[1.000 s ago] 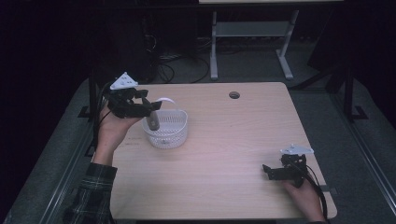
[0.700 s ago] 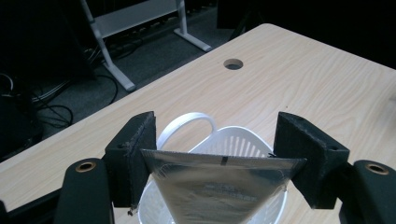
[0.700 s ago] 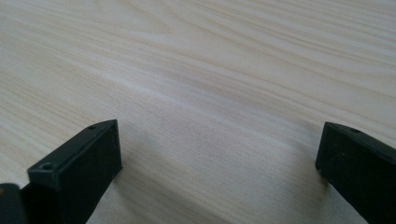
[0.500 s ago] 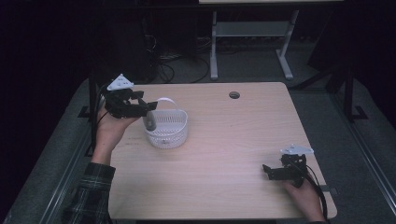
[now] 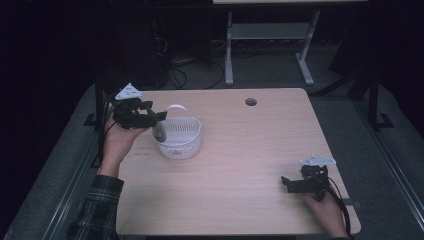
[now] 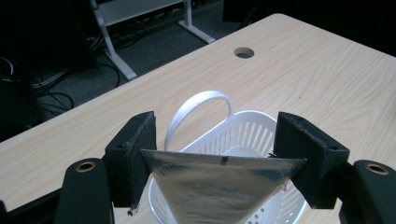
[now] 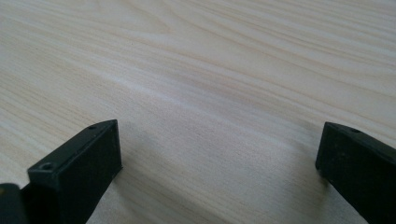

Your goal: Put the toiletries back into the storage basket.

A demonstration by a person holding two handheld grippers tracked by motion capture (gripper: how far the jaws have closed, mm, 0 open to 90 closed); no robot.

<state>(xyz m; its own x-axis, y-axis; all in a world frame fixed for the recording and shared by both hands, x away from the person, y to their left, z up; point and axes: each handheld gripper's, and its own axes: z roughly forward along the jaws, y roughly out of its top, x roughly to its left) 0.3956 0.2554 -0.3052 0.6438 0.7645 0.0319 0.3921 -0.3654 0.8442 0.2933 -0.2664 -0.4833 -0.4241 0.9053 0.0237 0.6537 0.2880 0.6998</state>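
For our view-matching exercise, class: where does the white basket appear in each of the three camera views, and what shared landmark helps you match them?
High view: the white basket sits left of centre on the table, beside the left claw.
Left gripper view: low centre, behind the silver pouch held between the jaws.
Right gripper view: bare table wood beyond open jaws, no basket.
Shared landmark: the round cable hole, also top centre in the left gripper view.
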